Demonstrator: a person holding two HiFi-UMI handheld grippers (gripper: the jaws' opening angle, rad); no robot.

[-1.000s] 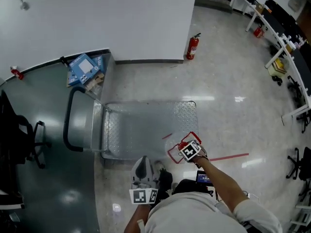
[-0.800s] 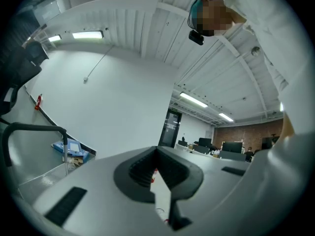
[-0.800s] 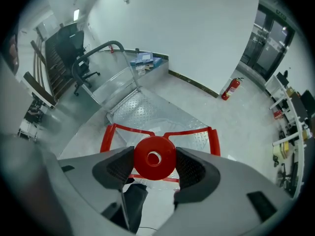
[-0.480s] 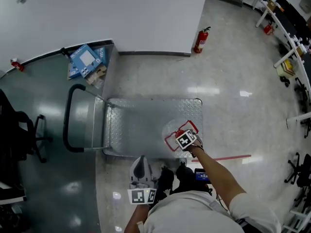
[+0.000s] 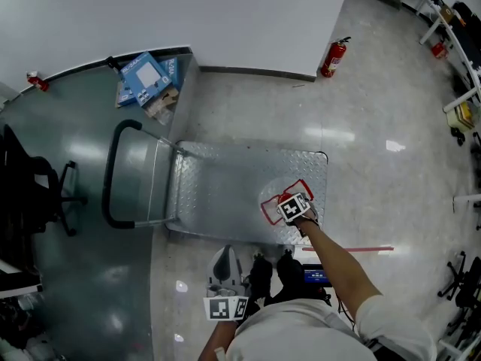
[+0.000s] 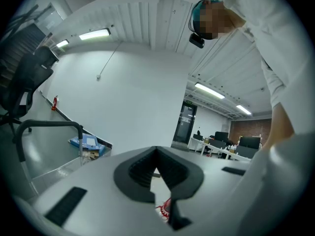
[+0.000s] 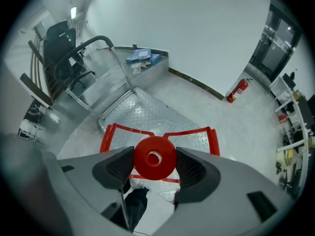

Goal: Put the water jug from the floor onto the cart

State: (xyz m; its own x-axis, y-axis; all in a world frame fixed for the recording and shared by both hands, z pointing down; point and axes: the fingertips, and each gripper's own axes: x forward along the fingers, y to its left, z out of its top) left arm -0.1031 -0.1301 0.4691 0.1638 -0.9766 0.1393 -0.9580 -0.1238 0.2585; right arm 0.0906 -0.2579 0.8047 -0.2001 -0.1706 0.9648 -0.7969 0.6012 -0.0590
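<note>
The water jug [image 5: 273, 201] is clear, with a red frame and a red cap [image 7: 154, 157]. My right gripper [image 5: 291, 206] is shut on that cap, its jaws pressed to both sides in the right gripper view [image 7: 154, 164]. The jug is over the near right part of the cart's diamond-plate deck [image 5: 225, 190]; I cannot tell whether it rests on it. My left gripper [image 5: 224, 268] is close to the person's body at the cart's near edge. It points up and away, and the left gripper view [image 6: 157, 177] shows it shut on nothing.
The cart's black push handle [image 5: 113, 173] stands at its left end. Blue boxes [image 5: 147, 78] lie by the wall beyond it, and an office chair [image 5: 31, 194] is at far left. A fire extinguisher [image 5: 335, 57] stands against the wall. Red floor tape [image 5: 353, 249] runs right of the person's shoes [image 5: 270, 269].
My right gripper has carried the jug forward from beside the cart's near edge to over the deck. The person has stepped closer to the cart. The left gripper has hardly moved.
</note>
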